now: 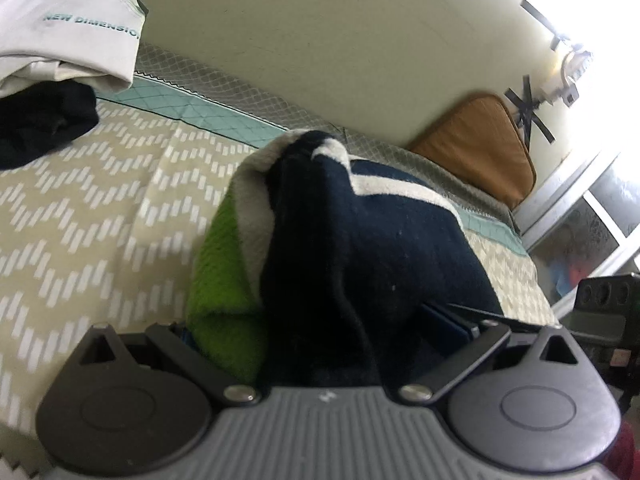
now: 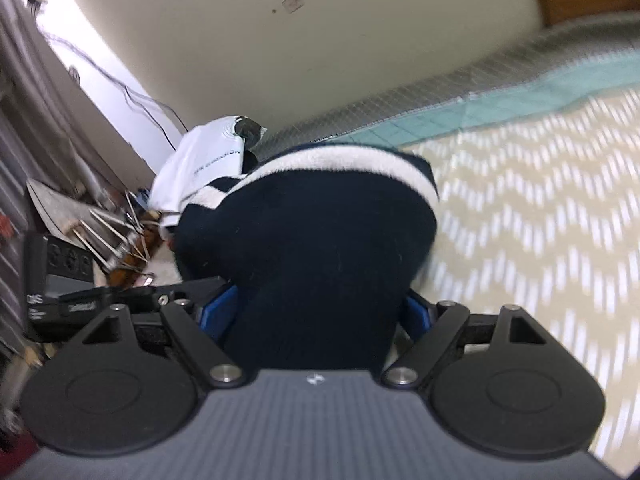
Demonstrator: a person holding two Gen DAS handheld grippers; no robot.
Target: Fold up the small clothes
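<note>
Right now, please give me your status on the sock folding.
Left gripper and right gripper both open. Navy striped sock lies bunched between them on the bedspread. Nothing in the way.

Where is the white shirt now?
In the left wrist view the white shirt lies top left on the bed, by the wall, over a black cloth.

We see a bed under a beige chevron-patterned cover with a teal quilted border, running along a plain cream wall. At the right of the left wrist frame, an orange-brown cushion leans against that wall beside a bright window. In the right wrist frame, grey curtains hang at the left edge above floor clutter.
</note>
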